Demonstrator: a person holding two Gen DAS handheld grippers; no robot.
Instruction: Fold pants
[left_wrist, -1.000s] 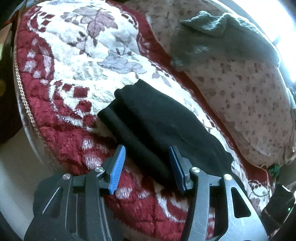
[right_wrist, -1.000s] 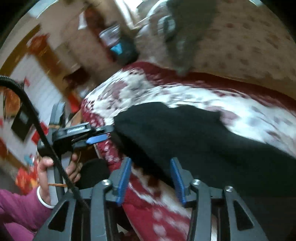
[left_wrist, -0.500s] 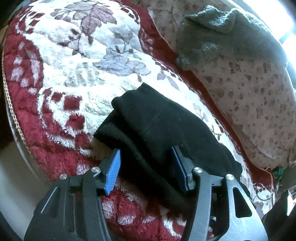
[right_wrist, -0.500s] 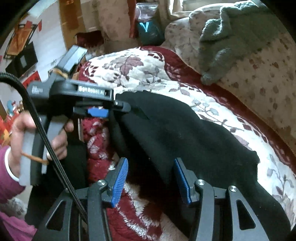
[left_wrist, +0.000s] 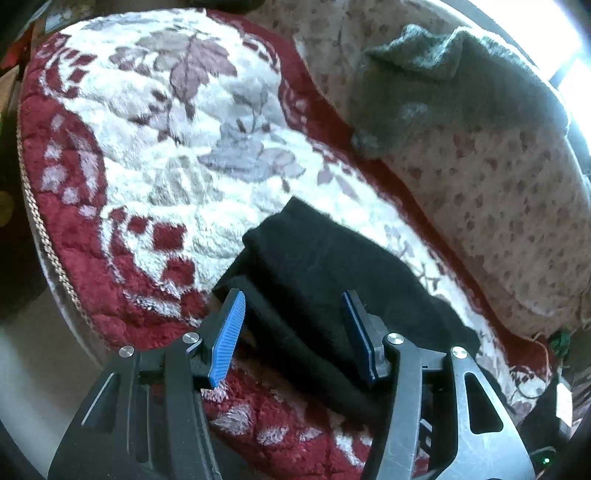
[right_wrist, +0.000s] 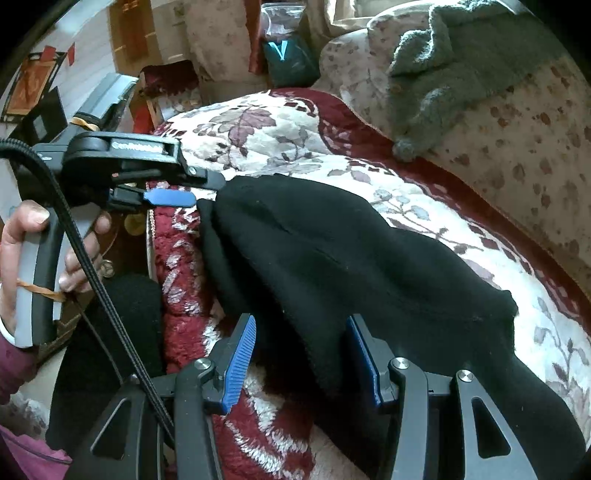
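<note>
Black pants (left_wrist: 332, 280) lie folded in a thick bundle on a red and white floral blanket (left_wrist: 166, 147). My left gripper (left_wrist: 291, 332) is open and straddles the bundle's near left end, blue pads clear of the cloth. In the right wrist view the pants (right_wrist: 332, 258) stretch from left to lower right. My right gripper (right_wrist: 301, 362) is open over their front edge, with black cloth between its jaws. The left gripper (right_wrist: 170, 197) shows there from the side at the pants' left tip, held by a person's hand (right_wrist: 22, 236).
A grey knitted garment (left_wrist: 443, 85) hangs over the spotted beige sofa back (left_wrist: 517, 203) behind the blanket. The blanket's corded edge (left_wrist: 40, 229) drops to the floor at the left. A black cable (right_wrist: 92, 280) crosses the right view, and a teal bag (right_wrist: 288, 59) stands far behind.
The left gripper crept forward over the pants' end and its jaws spread a little. The right gripper rolled and swung toward the pants, then settled with the front edge between its jaws.
</note>
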